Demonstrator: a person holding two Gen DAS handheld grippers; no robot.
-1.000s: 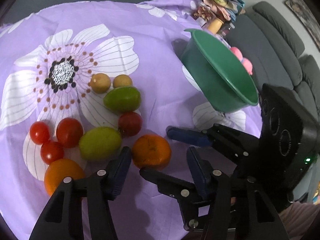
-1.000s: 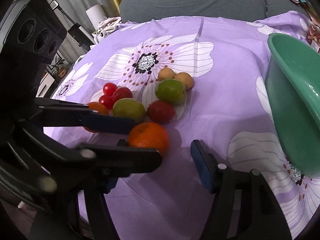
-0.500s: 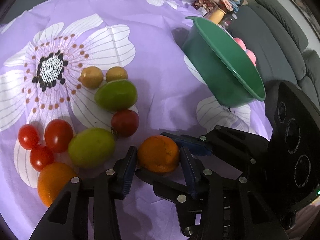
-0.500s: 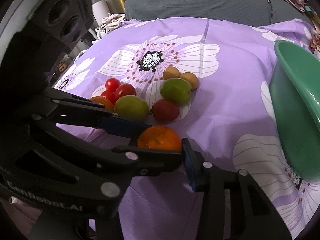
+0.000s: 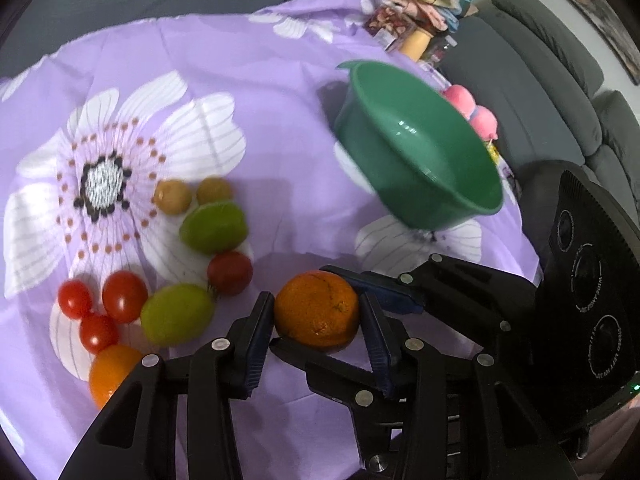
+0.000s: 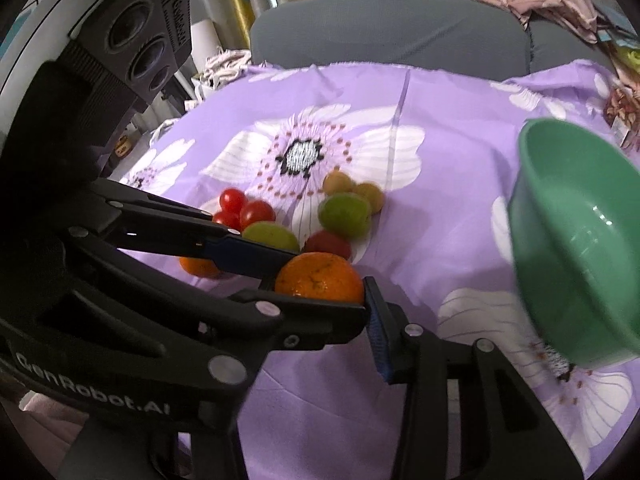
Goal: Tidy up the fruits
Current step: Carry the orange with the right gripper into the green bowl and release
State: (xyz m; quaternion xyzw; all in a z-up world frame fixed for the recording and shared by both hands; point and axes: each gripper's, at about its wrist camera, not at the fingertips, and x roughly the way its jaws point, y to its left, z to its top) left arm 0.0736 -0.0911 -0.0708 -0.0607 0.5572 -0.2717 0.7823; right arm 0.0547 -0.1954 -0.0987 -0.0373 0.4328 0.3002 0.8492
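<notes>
Clamping one orange, left gripper and right gripper both pinched on it, green bowl well apart, purple floral cloth beneath.

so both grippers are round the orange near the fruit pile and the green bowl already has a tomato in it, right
Not quite: the green bowl has no fruit in it, as the left wrist view shows. The left gripper and right gripper do bracket the orange beside the pile.

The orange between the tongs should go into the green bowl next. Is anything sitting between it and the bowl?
Only one thing: a finger of the right tongs lies along the bowl-facing side of the round orange fruit. Beyond it, bare purple flowered cloth runs to the green plastic bowl.
</notes>
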